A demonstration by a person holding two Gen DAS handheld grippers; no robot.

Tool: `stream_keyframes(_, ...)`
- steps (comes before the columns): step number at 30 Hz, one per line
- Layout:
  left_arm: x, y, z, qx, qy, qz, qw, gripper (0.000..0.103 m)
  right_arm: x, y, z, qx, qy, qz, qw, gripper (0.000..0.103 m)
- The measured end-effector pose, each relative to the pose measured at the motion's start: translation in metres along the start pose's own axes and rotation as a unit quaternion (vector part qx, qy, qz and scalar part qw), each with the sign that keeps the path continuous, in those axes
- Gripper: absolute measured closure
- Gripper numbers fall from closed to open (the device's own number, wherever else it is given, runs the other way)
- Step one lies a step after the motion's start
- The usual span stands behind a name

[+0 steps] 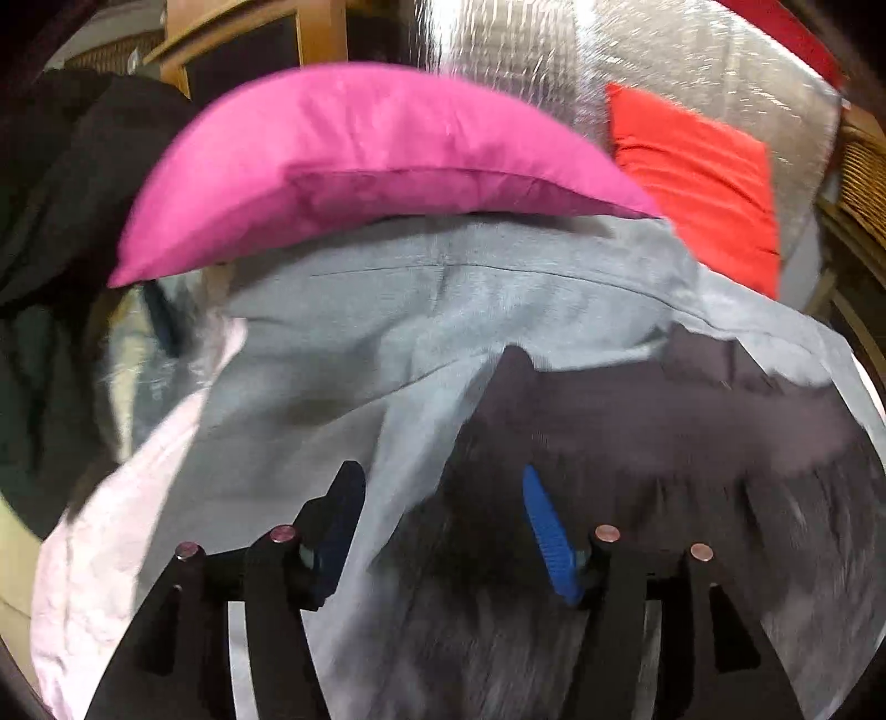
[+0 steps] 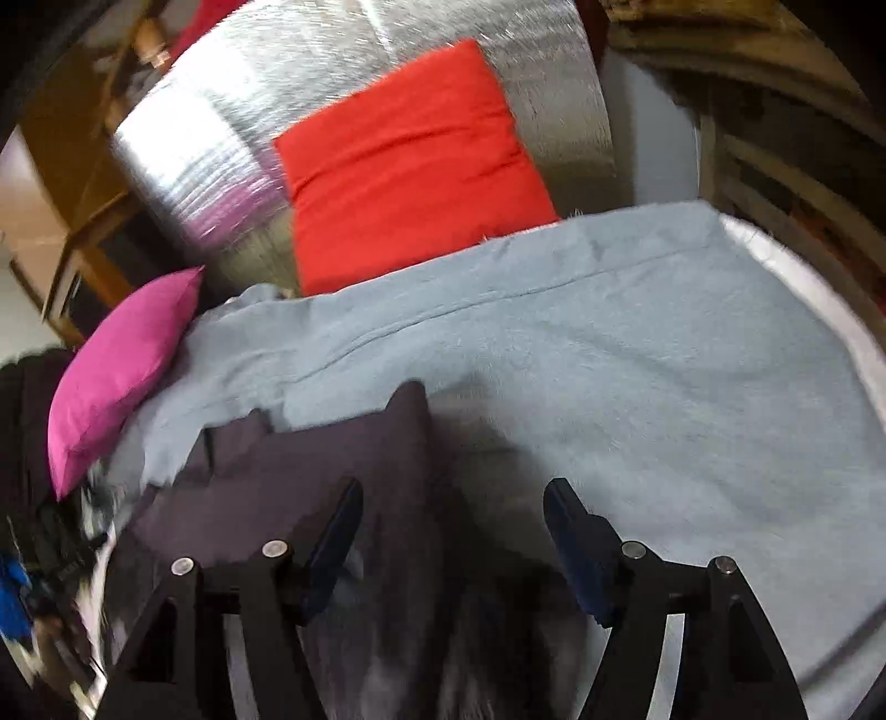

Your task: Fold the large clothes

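Note:
A dark purple-grey garment [image 1: 637, 410] lies on a light blue-grey cloth [image 1: 443, 310] spread over the surface. In the right wrist view the garment [image 2: 310, 465] is at lower left on the blue-grey cloth [image 2: 637, 360]. My left gripper [image 1: 443, 482] is open, its blue-padded fingers astride the garment's blurred near edge. My right gripper [image 2: 451, 493] is open over the garment's right edge. Neither gripper holds anything.
A magenta pillow [image 1: 354, 160] lies at the back on the cloth, also visible at left in the right wrist view [image 2: 122, 365]. A red cushion [image 2: 410, 160] rests on silver foil sheeting [image 2: 232, 127]. Dark clothes [image 1: 61, 221] pile at left. Wooden furniture [image 1: 249, 50] stands behind.

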State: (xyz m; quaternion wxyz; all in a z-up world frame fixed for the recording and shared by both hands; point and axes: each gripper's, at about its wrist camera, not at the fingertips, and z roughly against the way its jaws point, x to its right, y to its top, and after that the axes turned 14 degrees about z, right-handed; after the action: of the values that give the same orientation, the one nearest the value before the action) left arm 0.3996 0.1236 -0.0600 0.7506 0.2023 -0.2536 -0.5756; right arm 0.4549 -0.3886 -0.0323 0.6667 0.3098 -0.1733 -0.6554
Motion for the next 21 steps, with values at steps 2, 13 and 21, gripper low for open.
stream_keyframes(2,-0.011,-0.014,0.017,0.006,-0.004,0.002,1.0000,0.042,-0.008,-0.015,0.018,-0.001,-0.003,0.029,1.000,0.031)
stream_keyframes(13,-0.034,-0.053,0.033,-0.011,-0.020,0.027,0.9994,0.042,-0.032,-0.067,0.020,-0.068,-0.036,0.118,0.990,0.067)
stream_keyframes(21,-0.038,-0.059,0.026,-0.019,-0.037,0.029,0.9987,0.042,-0.023,-0.064,0.024,-0.054,-0.019,0.086,0.995,0.070)
